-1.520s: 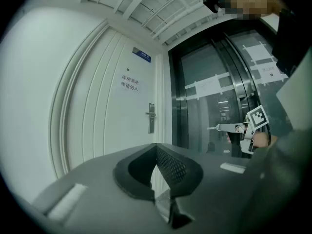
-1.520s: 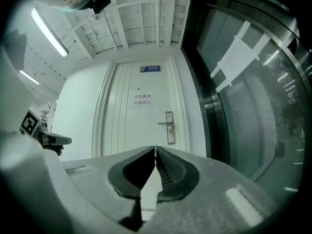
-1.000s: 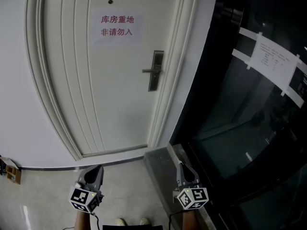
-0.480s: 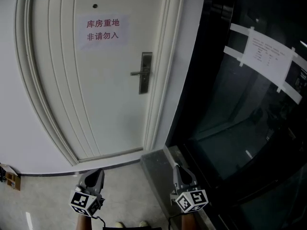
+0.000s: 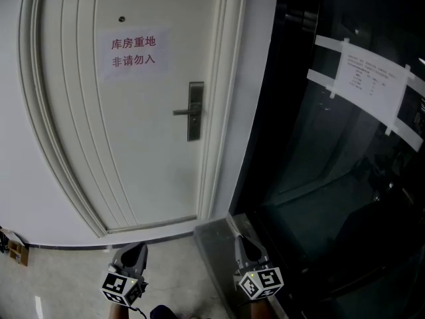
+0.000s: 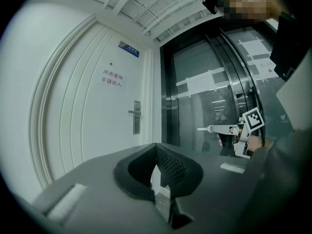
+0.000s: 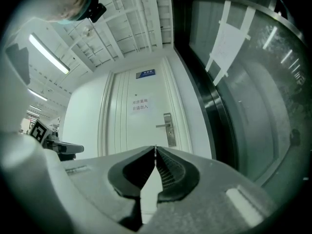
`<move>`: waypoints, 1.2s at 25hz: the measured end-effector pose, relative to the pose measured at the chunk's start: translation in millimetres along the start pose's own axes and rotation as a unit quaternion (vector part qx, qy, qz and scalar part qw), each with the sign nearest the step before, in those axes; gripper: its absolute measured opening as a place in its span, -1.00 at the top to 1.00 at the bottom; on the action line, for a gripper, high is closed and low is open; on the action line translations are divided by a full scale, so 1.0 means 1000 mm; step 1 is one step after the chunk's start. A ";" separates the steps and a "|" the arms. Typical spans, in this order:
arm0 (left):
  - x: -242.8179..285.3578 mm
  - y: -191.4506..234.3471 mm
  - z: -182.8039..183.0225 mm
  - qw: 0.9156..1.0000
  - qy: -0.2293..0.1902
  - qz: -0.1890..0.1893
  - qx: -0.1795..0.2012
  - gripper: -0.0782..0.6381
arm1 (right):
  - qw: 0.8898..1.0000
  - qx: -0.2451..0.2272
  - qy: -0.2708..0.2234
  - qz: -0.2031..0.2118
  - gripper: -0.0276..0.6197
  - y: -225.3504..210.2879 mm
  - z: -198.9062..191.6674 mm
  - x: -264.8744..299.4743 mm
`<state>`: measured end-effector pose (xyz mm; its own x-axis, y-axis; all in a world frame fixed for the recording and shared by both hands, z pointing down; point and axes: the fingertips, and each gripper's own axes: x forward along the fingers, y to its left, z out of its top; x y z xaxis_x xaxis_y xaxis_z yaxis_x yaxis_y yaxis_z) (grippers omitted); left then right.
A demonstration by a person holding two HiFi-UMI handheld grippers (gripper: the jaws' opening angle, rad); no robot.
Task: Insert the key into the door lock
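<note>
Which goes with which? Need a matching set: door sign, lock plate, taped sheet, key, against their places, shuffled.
Things
1. red-lettered sign
2. lock plate
3. taped sheet
4. key

Places
A. on the dark glass panel beside the door
B. sticking out of the shut right gripper
C. upper part of the white door
D. door's right edge, carrying the lever handle

Pairs: 1-C, 2-D, 3-A, 4-B

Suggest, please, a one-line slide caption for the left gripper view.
Past the shut left gripper, the right gripper points a key toward the lever lock on the white door.
</note>
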<state>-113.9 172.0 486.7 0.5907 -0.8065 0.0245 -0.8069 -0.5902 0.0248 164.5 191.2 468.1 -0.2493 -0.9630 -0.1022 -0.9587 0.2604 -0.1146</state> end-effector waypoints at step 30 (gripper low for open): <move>0.258 0.180 0.027 0.999 -0.013 -0.036 0.011 0.77 | 1.000 -0.010 -0.019 -0.005 0.88 -0.064 -0.004 0.298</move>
<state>-107.4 -143.3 470.5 0.6478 -0.7618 -0.0024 -0.7618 -0.6478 0.0039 150.8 -112.9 448.8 -0.2349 -0.9619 -0.1396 -0.9636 0.2492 -0.0963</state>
